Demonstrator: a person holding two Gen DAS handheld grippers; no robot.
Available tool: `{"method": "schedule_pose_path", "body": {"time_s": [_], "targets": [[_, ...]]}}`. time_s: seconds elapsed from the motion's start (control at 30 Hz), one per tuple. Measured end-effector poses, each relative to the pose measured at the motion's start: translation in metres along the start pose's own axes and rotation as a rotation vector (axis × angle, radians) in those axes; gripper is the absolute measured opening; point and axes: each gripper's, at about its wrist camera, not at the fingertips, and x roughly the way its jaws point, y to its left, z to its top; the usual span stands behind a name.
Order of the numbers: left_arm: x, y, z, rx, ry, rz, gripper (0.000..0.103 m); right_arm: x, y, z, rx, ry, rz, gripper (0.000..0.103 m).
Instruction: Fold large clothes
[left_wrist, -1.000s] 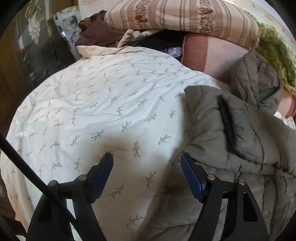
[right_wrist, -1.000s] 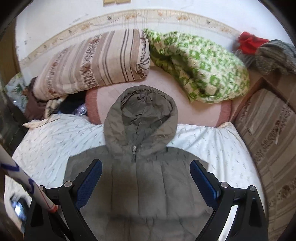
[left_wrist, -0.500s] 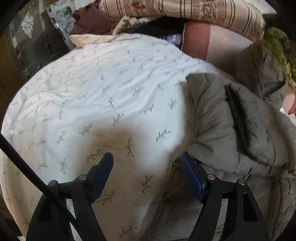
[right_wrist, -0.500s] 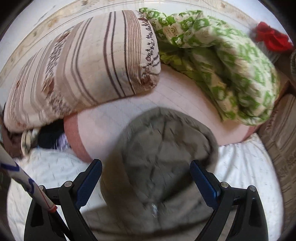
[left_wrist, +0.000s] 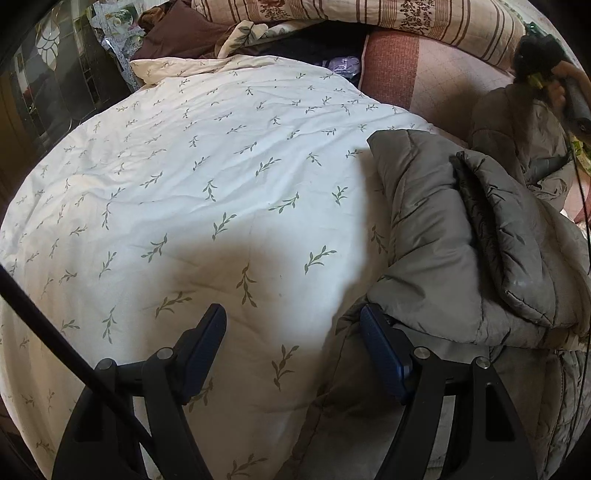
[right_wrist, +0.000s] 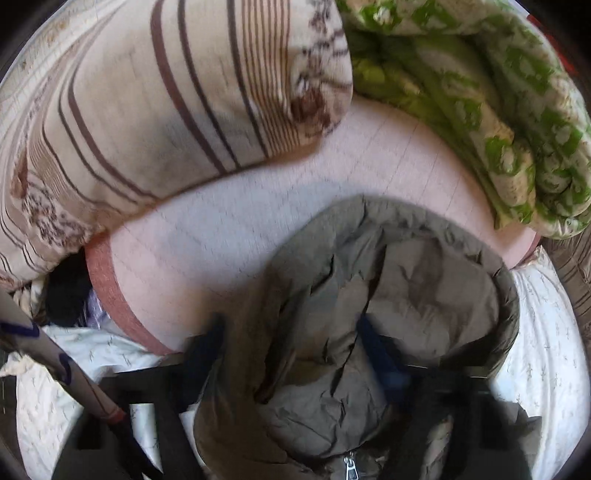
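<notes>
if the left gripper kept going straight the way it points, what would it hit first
Most likely the leaf-print bedsheet: the left gripper points down at bare sheet, with the grey jacket just off to its right.

A quilted, matt grey-green padded jacket (left_wrist: 436, 236), with a faint sheen on one fold and a metal zip pull (right_wrist: 351, 469), lies beside the left gripper's (left_wrist: 293, 349) ribbed blue pads and matt black, probably plastic, frame. Under that gripper spreads a creased cotton-like sheet (left_wrist: 207, 177) printed with sprigs. Beyond the blurred right gripper (right_wrist: 291, 354) sit a striped woven cushion (right_wrist: 166, 110) and a green-patterned quilt (right_wrist: 498, 103).
</notes>
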Motion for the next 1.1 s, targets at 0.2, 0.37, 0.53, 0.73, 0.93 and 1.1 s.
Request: {"method": "schedule_pose_path", "body": {"time_s": [0.2,0.37,0.53,0.73,0.93,1.1], "targets": [[-0.007,0.002,0.002,-0.011,0.000,-0.015,0.074,-0.062,-0.002,-0.023,-0.090,-0.056,0.005,0.009],[-0.023,0.006,0.002,-0.024,-0.034,-0.028,0.074,-0.145,-0.009,-0.071,-0.159,-0.084,0.080,0.008],[-0.039,0.016,0.004,-0.039,-0.076,-0.017,0.074,-0.229,-0.024,-0.158,-0.225,-0.093,0.158,0.008],[-0.042,0.034,0.007,-0.093,-0.092,0.000,0.074,-0.249,-0.041,-0.290,-0.225,0.013,0.247,0.008],[-0.042,0.049,0.008,-0.138,-0.091,0.014,0.074,-0.143,-0.042,-0.349,-0.136,0.172,0.206,0.008],[-0.045,0.052,0.008,-0.154,-0.100,0.013,0.074,-0.129,-0.044,-0.353,-0.127,0.172,0.190,0.010]]}}
